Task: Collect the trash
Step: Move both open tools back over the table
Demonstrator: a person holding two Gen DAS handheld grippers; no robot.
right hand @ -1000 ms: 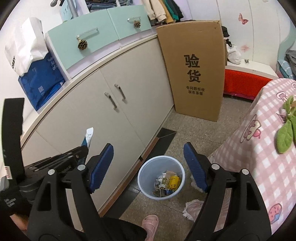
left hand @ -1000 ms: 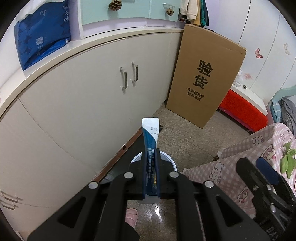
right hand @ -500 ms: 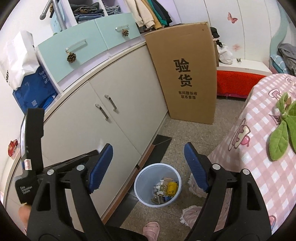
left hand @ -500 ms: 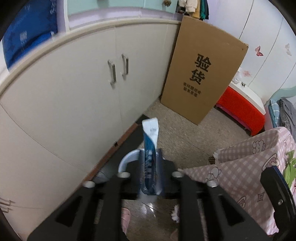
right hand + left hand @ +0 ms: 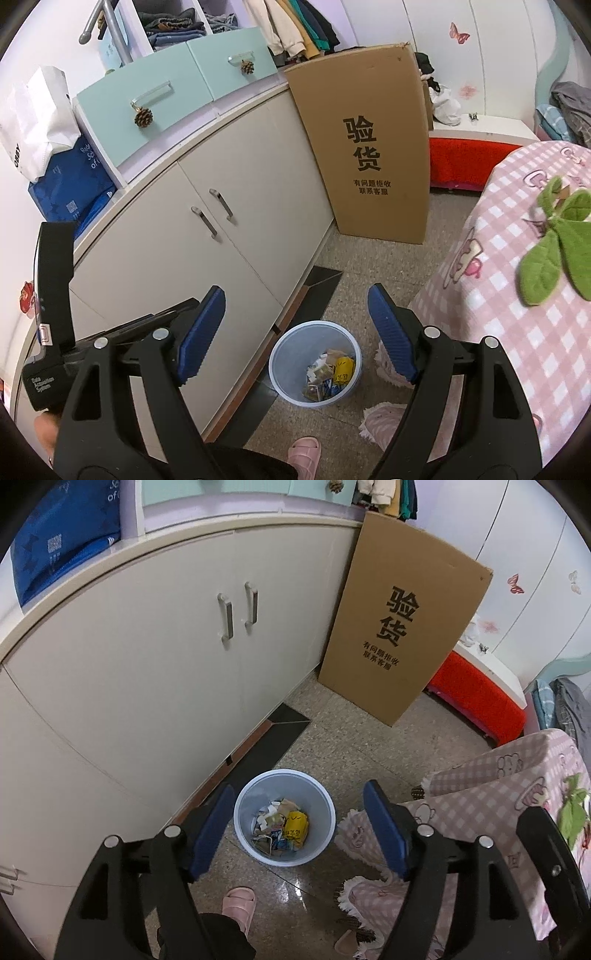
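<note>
A pale blue round trash bin [image 5: 243,801] stands on the floor by the cabinet, with wrappers and a yellow packet [image 5: 295,825] inside. It also shows in the right wrist view [image 5: 282,354]. My left gripper [image 5: 299,823] is open and empty, held above the bin, its blue pads either side of the bin's mouth. My right gripper [image 5: 295,332] is open and empty, higher up and to the right of the left one, whose body [image 5: 55,295] shows at the left of the right wrist view.
Cream cabinet doors [image 5: 147,672] run along the left. A tall cardboard box [image 5: 402,631] leans at the back. A pink checked cloth [image 5: 517,295] covers a table on the right, with a green leaf toy [image 5: 554,254]. A pink slipper [image 5: 240,904] is below the bin.
The left gripper held a blue and white tube over the bin; now its jaws are wide open and the tube is gone from them. The right gripper stayed open.
</note>
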